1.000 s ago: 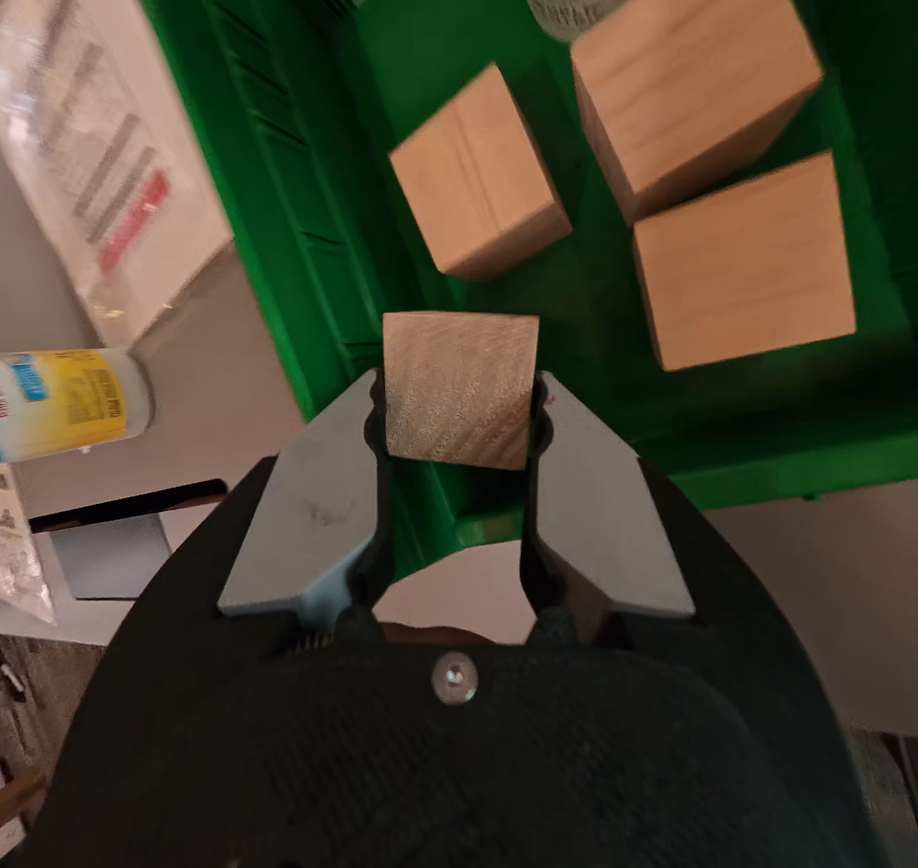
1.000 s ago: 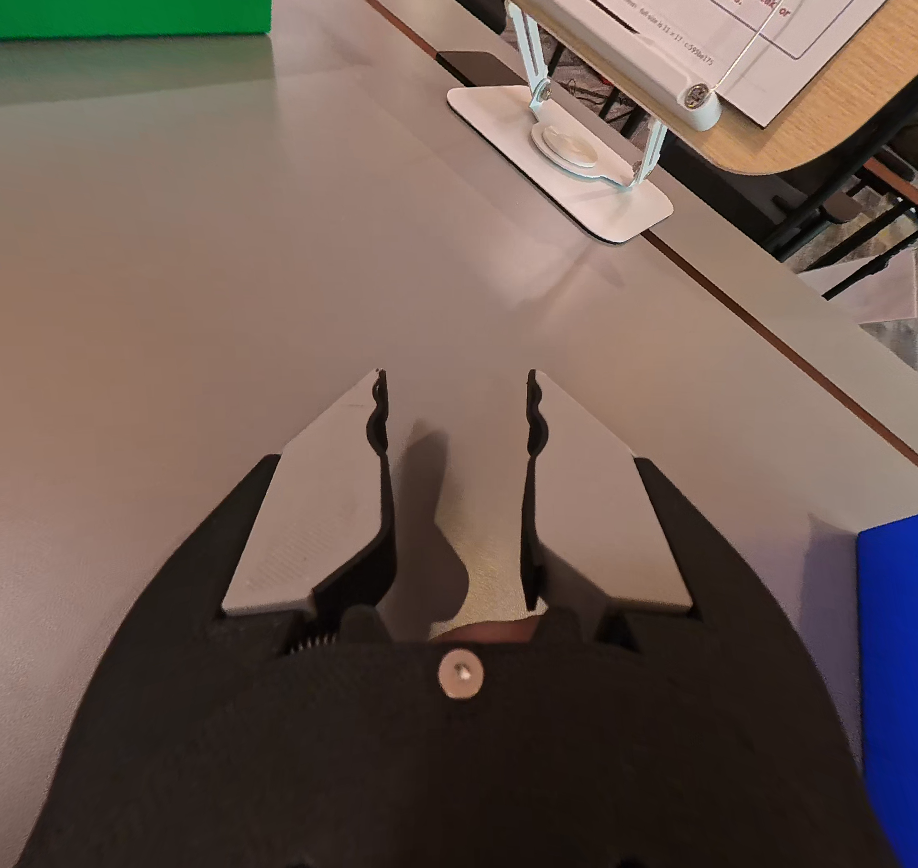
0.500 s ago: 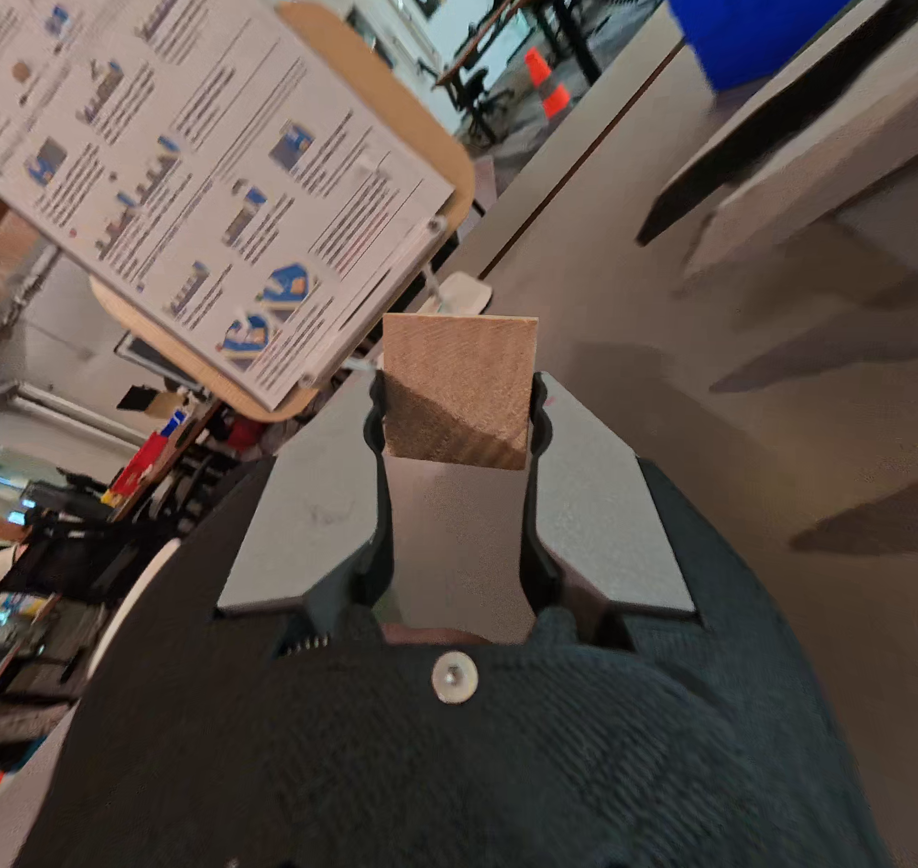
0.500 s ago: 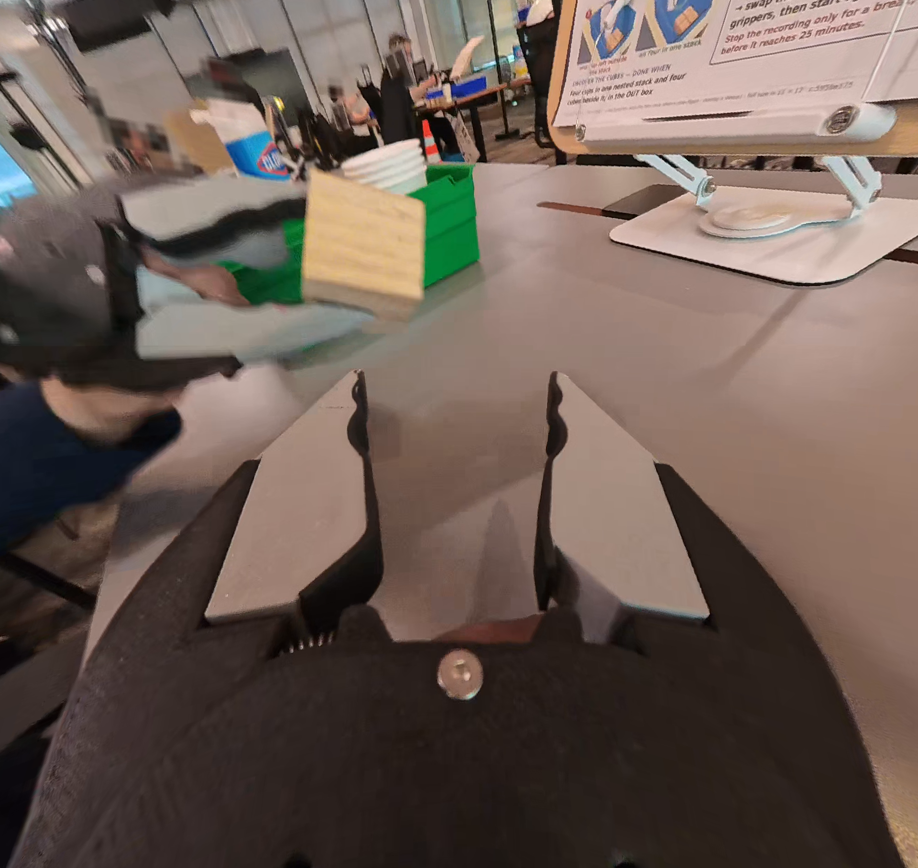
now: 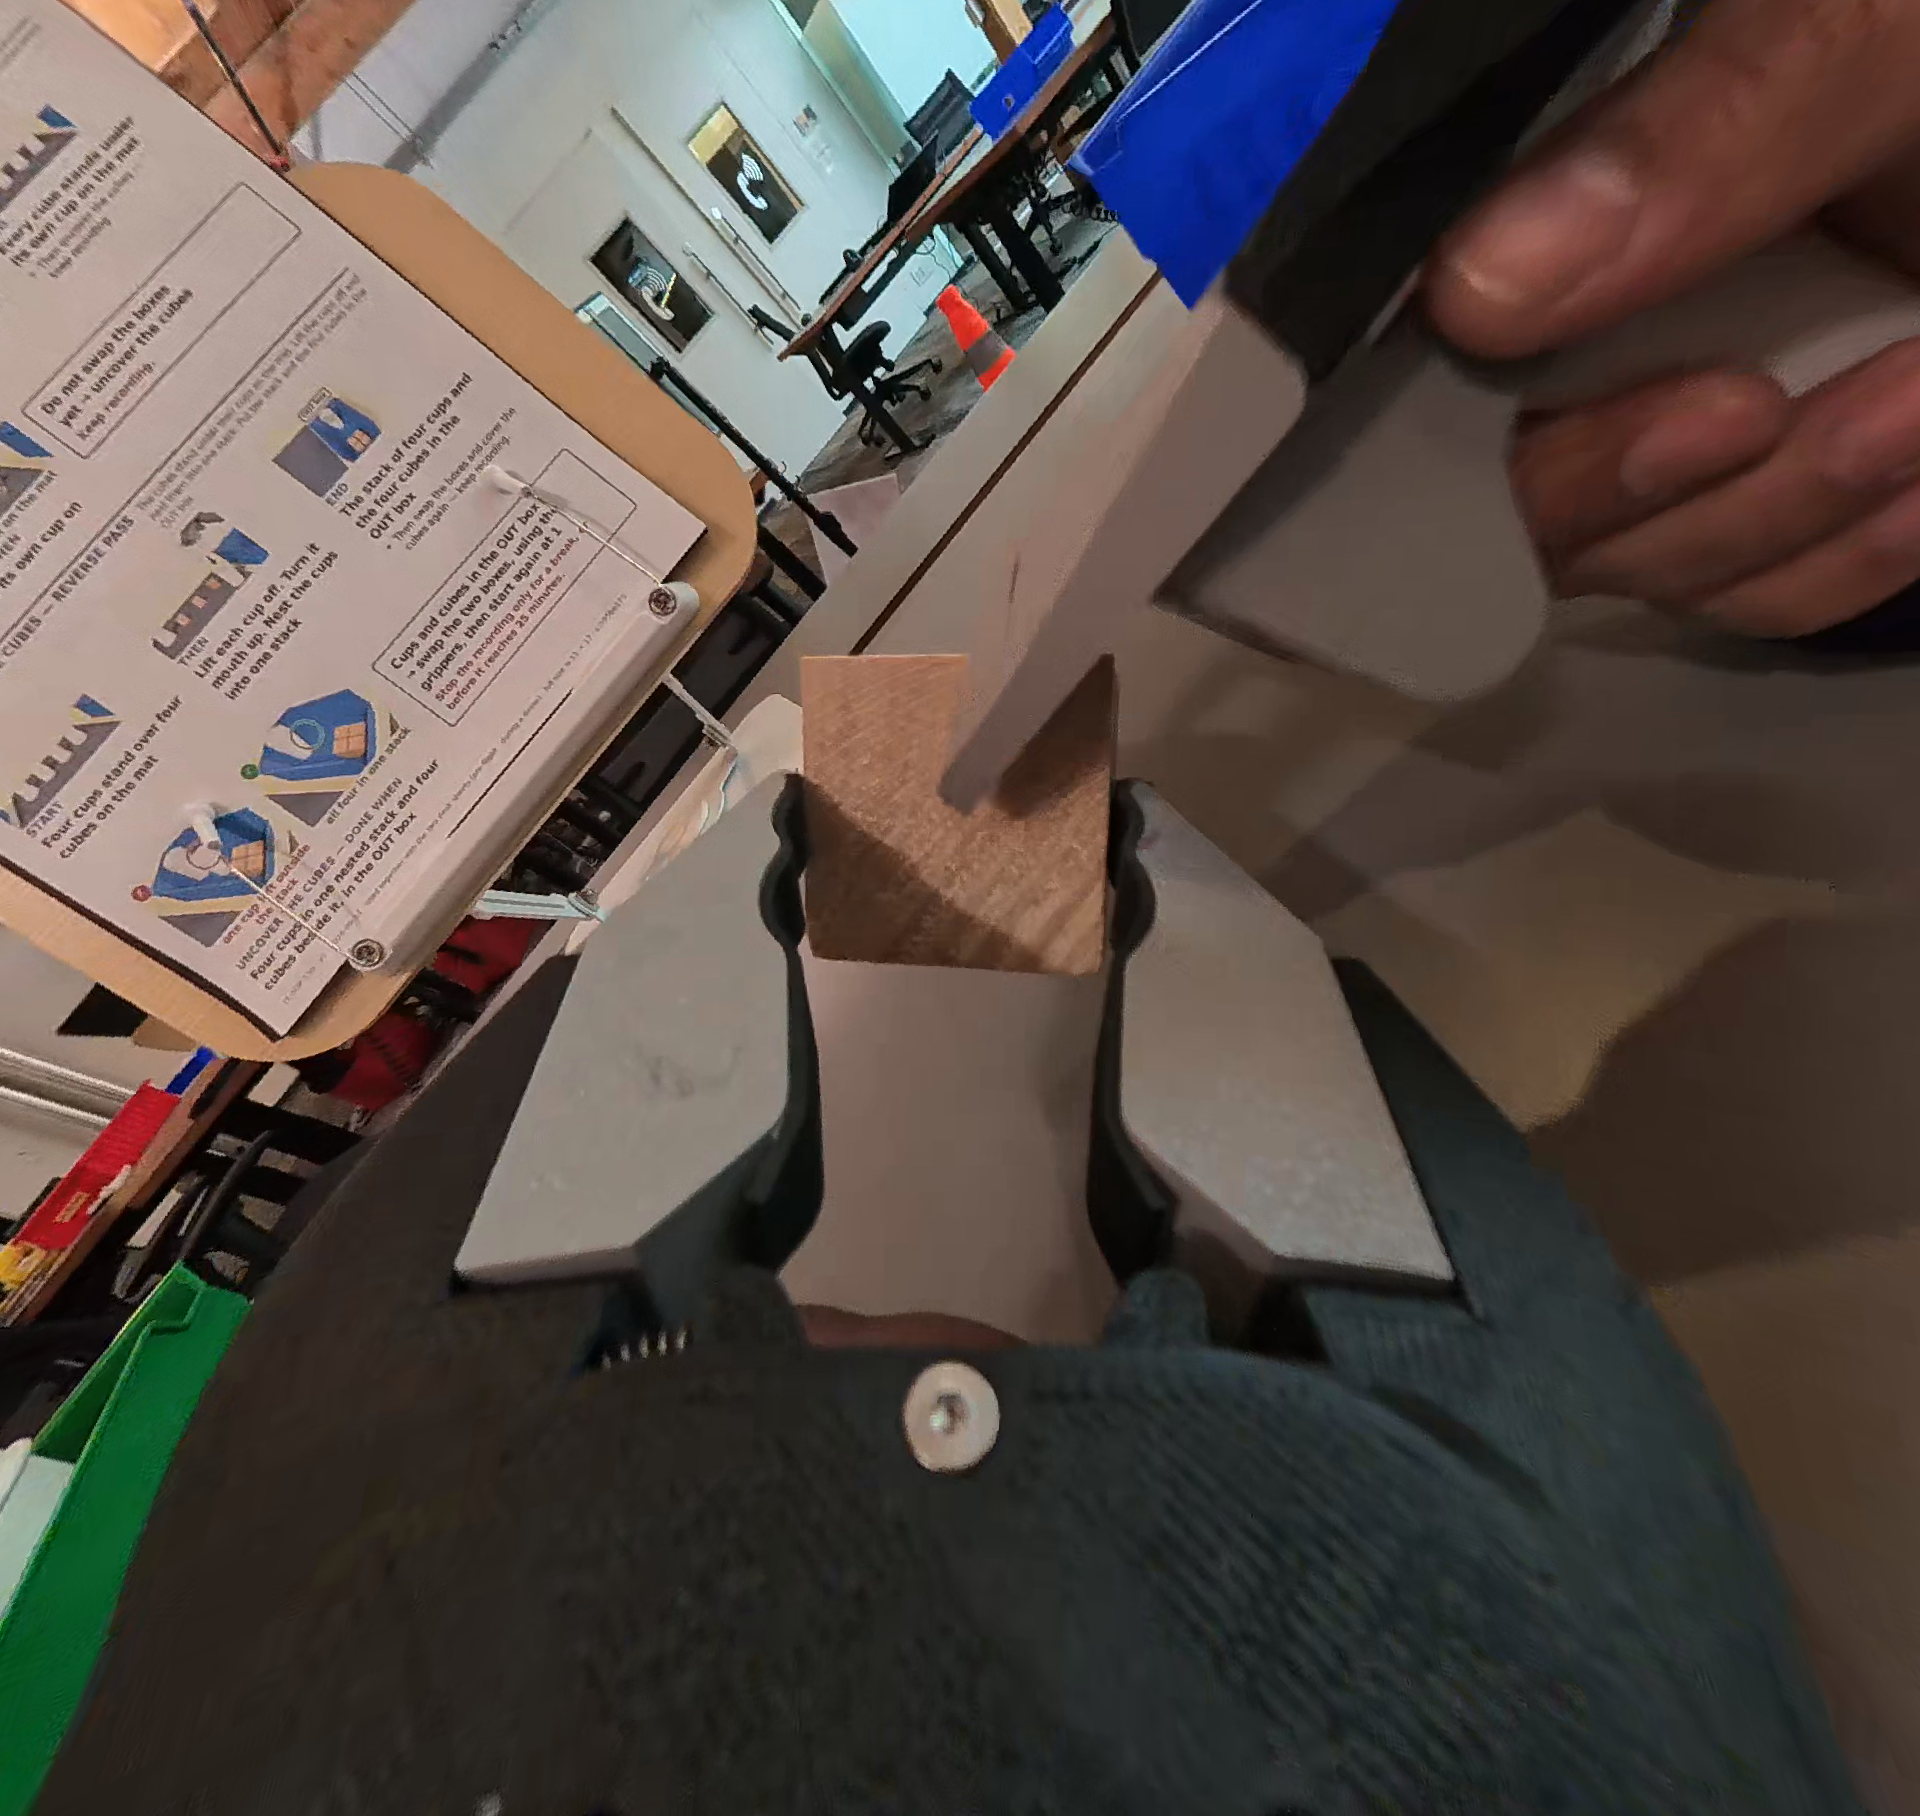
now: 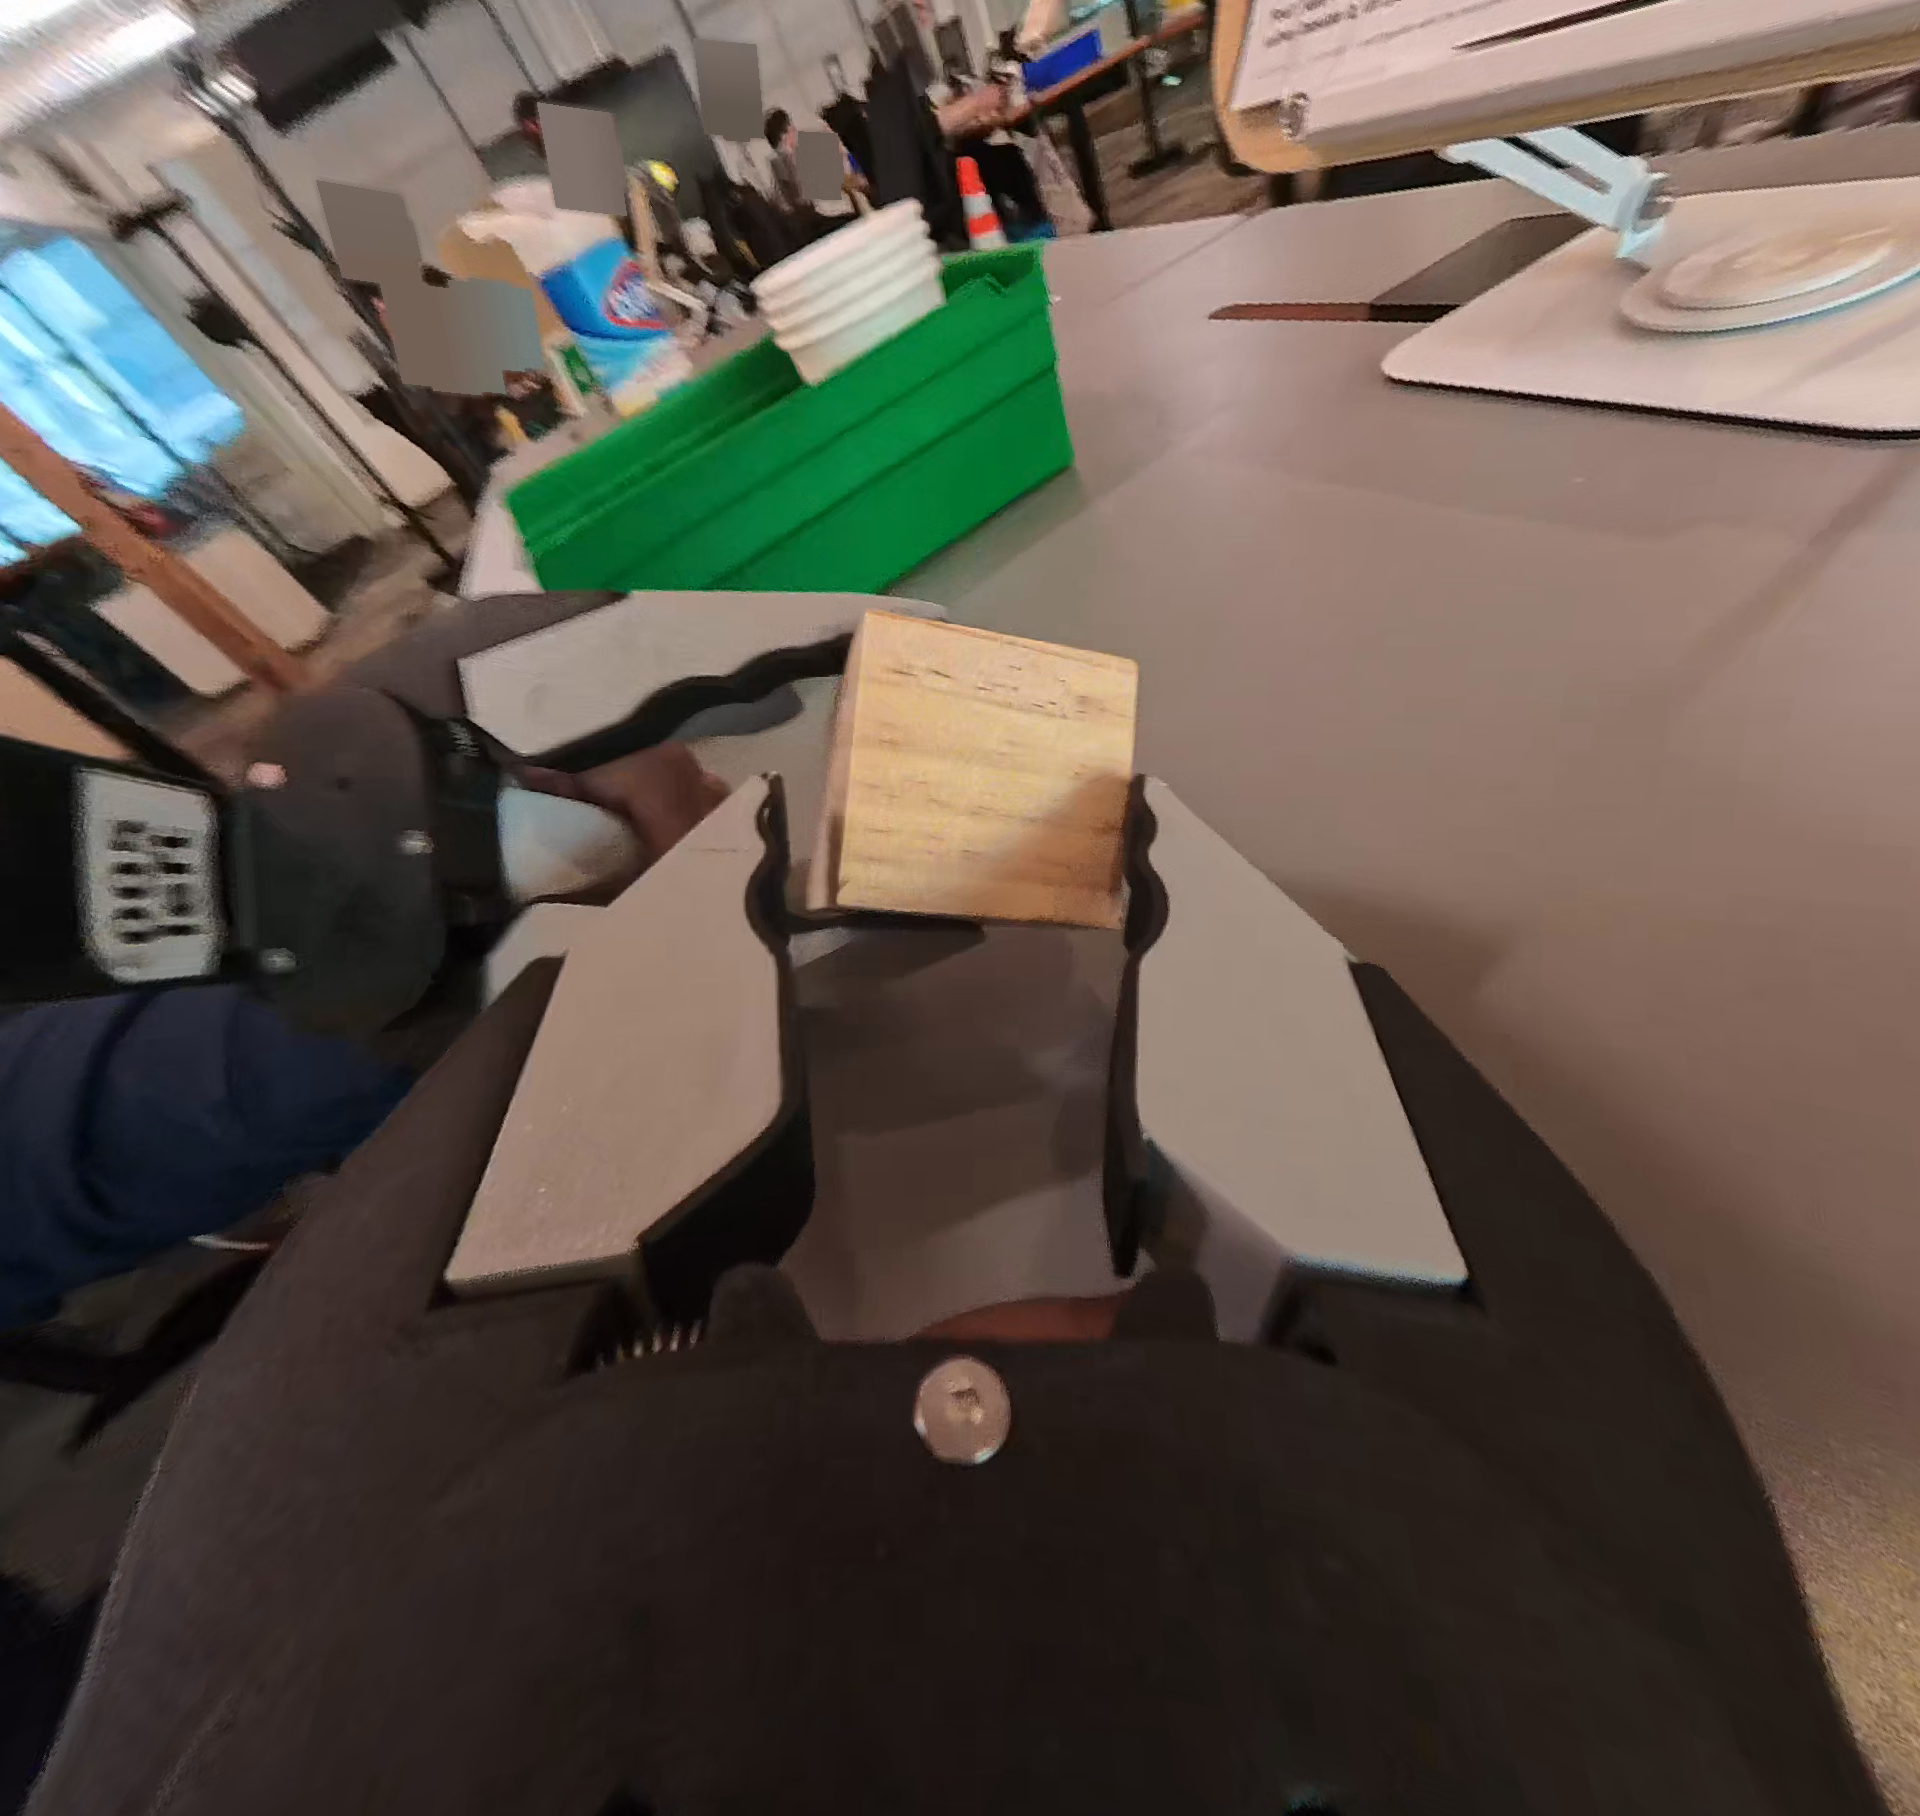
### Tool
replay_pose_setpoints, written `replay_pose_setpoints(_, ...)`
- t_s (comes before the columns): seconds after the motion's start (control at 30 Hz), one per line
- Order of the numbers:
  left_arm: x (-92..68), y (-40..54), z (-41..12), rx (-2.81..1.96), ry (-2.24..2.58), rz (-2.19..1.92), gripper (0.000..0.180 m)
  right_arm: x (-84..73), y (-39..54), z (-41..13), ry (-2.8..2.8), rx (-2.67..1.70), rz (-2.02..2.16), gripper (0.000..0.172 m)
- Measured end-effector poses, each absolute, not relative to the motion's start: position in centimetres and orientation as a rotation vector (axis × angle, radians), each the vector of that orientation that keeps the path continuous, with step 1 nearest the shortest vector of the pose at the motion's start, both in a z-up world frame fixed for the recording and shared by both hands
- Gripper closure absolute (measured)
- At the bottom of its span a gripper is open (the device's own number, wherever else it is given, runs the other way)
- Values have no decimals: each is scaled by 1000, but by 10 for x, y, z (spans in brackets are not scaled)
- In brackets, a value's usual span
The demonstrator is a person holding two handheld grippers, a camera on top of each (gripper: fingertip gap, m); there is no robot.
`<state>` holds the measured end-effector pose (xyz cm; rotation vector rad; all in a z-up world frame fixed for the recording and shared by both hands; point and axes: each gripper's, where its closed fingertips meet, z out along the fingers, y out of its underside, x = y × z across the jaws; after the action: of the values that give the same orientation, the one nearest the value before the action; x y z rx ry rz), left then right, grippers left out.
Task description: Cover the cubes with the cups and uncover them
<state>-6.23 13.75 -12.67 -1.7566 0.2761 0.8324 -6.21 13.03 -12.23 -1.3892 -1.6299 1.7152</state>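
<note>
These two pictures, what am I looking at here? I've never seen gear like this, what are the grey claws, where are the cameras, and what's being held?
There is no robot here. A person holds a two-finger gripper in each hand, and each gripper has a camera looking along its fingers.

The left view shows the left gripper clamped on a wooden cube, with both pads pressed on it. The right view shows that same cube from the right gripper. Its open fingers straddle the cube, with a gap at its left pad.

On the grey table are a green box holding stacked white cups, and a stand with an instruction sheet.
</note>
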Motion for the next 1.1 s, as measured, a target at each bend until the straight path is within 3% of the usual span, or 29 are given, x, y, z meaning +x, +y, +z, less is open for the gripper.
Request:
replay_pose_setpoints(0.7, -46, 135, -114, -1630, 262, 665, 126, -56, 154, -121, -1614, -1371, 1510, 110)
replay_pose_setpoints(0.77, -51, 135, -115, -1643, 252, 680, 121, -55, 169, -121, -1587, -1388, 1412, 110)
replay_pose_setpoints(0.8, -57, 133, -113, -1637, 218, 713, 137, -55, 180, -124, -1580, -1395, 1298, 110)
replay_pose_setpoints(0.83, -65, 130, -109, -1613, 180, 751, 141, -54, 194, -128, -1581, -1390, 1146, 110)
replay_pose_setpoints(0.93, -86, 119, -103, -1598, 81, 809, 139, -45, 225, -144, -1622, -1337, 738, 110)
replay_pose_setpoints(1.1, -111, 106, -98, -1589, -75, 779, 148, -37, 241, -167, -1678, -1406, 559, 110)
